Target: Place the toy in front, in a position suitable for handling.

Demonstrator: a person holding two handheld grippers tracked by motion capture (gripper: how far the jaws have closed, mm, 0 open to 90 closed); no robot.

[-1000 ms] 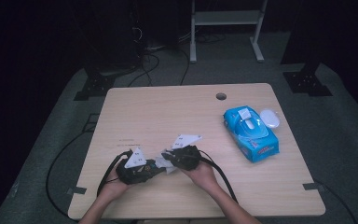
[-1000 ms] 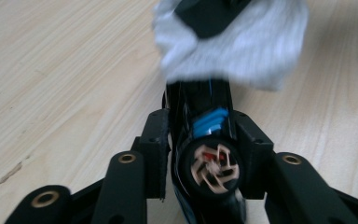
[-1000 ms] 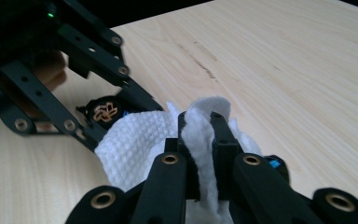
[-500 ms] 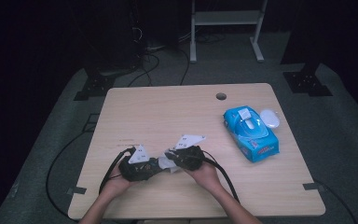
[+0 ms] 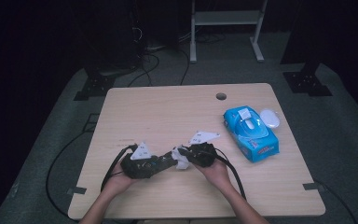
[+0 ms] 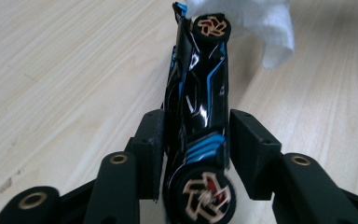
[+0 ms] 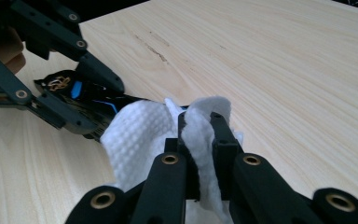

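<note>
A black toy car with blue stripes (image 6: pixel 198 93) lies on its side between the jaws of my left gripper (image 6: pixel 196 135). Those jaws have just been opening, and thin gaps show beside the car, whose near wheel is blurred. My right gripper (image 7: pixel 200 126) is shut on a white tissue (image 7: pixel 140 130), which hangs against the car's far end (image 7: pixel 88 100). In the high view the left gripper (image 5: pixel 167 162) and the right gripper (image 5: pixel 179 156) meet tip to tip near the table's front, with the tissue (image 5: pixel 182 162) between them.
A blue pack of wipes (image 5: pixel 251 132) lies at the right of the wooden table (image 5: pixel 158 112), with a small white oval object (image 5: pixel 270 118) beside it. A cable hole (image 5: pixel 221 96) sits near the far edge. Cables trail off the front left.
My right gripper has slid a little to the right with the tissue. The left hand has stayed put.
</note>
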